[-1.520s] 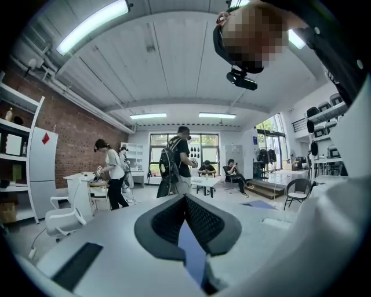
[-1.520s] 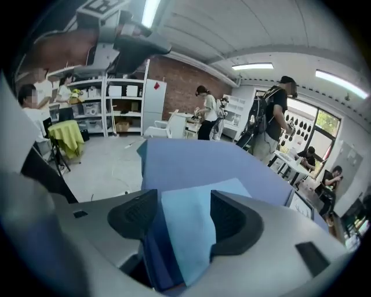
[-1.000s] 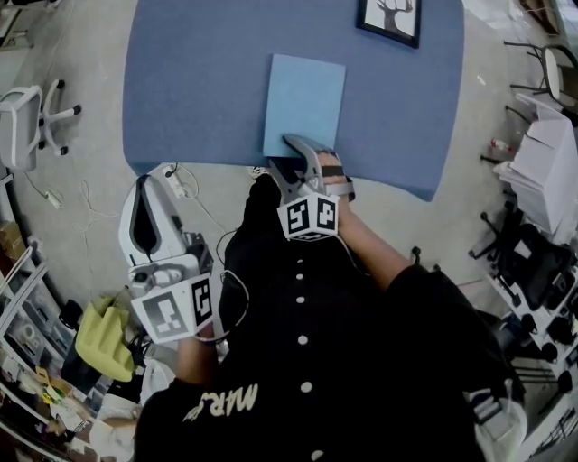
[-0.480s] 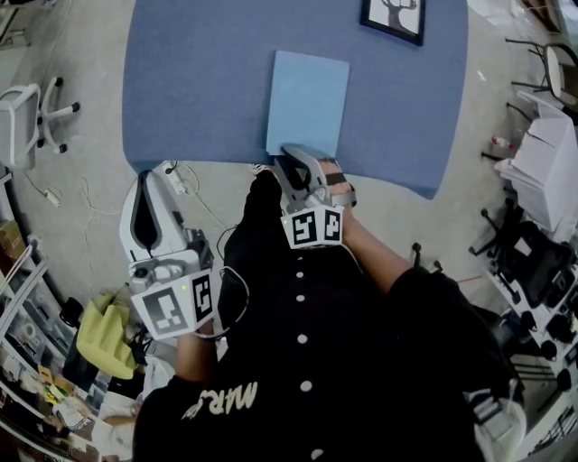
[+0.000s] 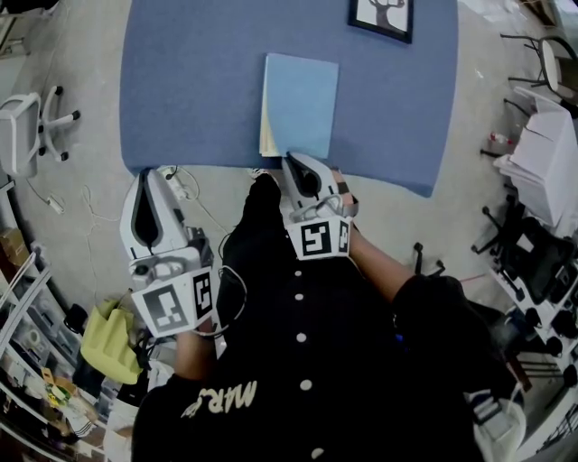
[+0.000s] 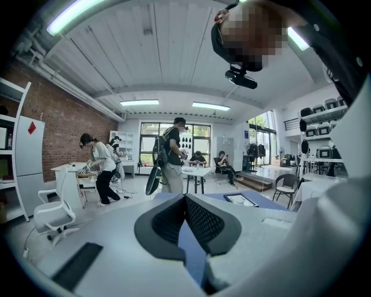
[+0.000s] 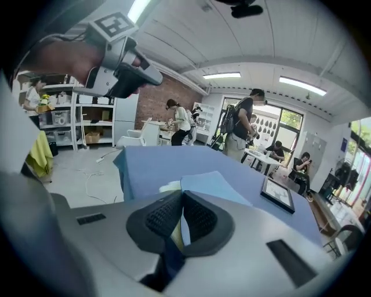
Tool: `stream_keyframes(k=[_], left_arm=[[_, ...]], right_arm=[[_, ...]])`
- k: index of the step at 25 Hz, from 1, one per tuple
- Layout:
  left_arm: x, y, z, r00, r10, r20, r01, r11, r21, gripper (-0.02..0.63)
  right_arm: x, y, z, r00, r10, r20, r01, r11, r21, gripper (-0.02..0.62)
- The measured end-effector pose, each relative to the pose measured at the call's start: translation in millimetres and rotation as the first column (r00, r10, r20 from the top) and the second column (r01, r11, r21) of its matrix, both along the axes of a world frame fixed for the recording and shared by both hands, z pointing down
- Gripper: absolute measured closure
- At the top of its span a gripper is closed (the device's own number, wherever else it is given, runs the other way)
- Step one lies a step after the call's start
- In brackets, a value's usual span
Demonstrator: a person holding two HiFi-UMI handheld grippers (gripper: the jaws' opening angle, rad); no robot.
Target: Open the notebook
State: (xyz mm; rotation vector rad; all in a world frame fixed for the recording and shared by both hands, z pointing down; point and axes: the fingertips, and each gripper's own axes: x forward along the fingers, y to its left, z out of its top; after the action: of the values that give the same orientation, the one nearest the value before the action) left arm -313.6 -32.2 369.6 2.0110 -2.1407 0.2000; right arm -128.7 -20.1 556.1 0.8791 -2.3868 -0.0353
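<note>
A: Pale blue notebook lies on the blue table, close to its near edge. The right tongs have just been closing and are now clenched on the near edge of the cover. The cover is raised a little, and cream pages show along the left side.

B: And the left tongs?

A: Off the table, by its near left corner. Pads together, nothing between them. So nothing pins the notebook down.

B: Risks, then.

A: Judgement only.
- The bite is thin, on the very edge, so the cover may slip out as it swings.
- With the pages unweighted, the whole notebook may drag or tip up with the cover rather than open.
- The right gripper view shows a cream strip beside the blue between the pads. A few pages may be caught too, and it would then open mid-book.
- I cannot tell where the spine runs, and a pull across it would crease the cover.

B: Any writing?

A: The cover is blank. The framed picture at the far edge shows a dark drawing with no legible text. The marker cube has black-and-white squares and no letters. There is pale print on the person's black top, too skewed to read surely.
</note>
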Motion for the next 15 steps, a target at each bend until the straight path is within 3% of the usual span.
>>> stream_keyframes(k=[8,15], left_arm=[[30.7,-8.5,-16.2,0.999,0.048,0.01,-0.048,0.999,0.022,0.603],[72.2,-22.1,-24.0,0.993,0.117,0.018,-0.117,0.993,0.03,0.603]], right_arm=[[49.3,-7.6,-40.9,0.977,0.173,0.124,-0.165,0.984,-0.067,0.584],[124.4,-11.9,-51.9,0.912,0.378,0.161,-0.348,0.919,-0.185,0.584]])
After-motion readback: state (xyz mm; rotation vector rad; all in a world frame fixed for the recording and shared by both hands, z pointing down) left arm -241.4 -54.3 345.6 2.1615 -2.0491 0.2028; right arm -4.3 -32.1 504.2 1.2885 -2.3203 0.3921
